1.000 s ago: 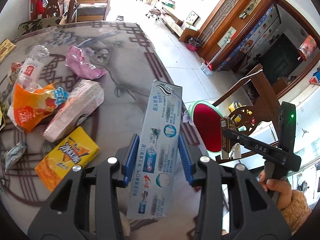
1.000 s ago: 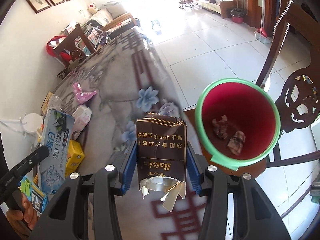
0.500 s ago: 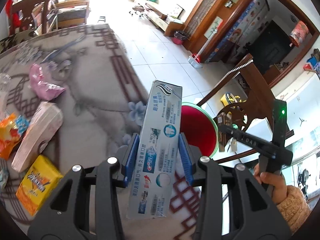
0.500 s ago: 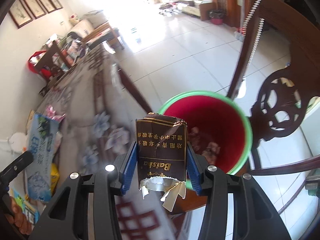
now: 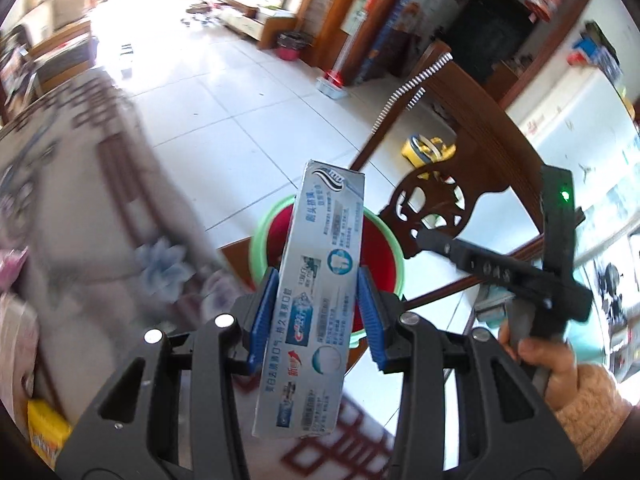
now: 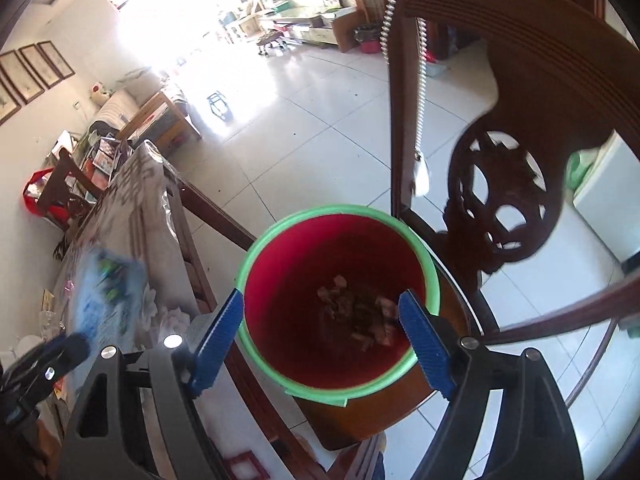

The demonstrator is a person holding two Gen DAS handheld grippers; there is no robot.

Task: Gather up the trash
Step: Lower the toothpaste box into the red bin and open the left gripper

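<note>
Left tool [image 5: 318, 316] clamps a grey-blue toothpaste box [image 5: 316, 300] upright between its blue pads; Chinese print, not legible. Beyond it, the red bin [image 5: 378, 256] with green rim. Right tool [image 6: 320, 332] has just been opening: jaws wide, nothing between them, directly above the bin [image 6: 296, 280], scraps at its bottom.

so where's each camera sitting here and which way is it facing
Left wrist: on the left gripper, angled down past the toothpaste box it clamps toward the bin; the person's right hand shows.
Right wrist: on the right gripper, looking steeply down into the bin; its jaws have just been opening, nothing between them.
Shared: bin, carved chair, table.
</note>
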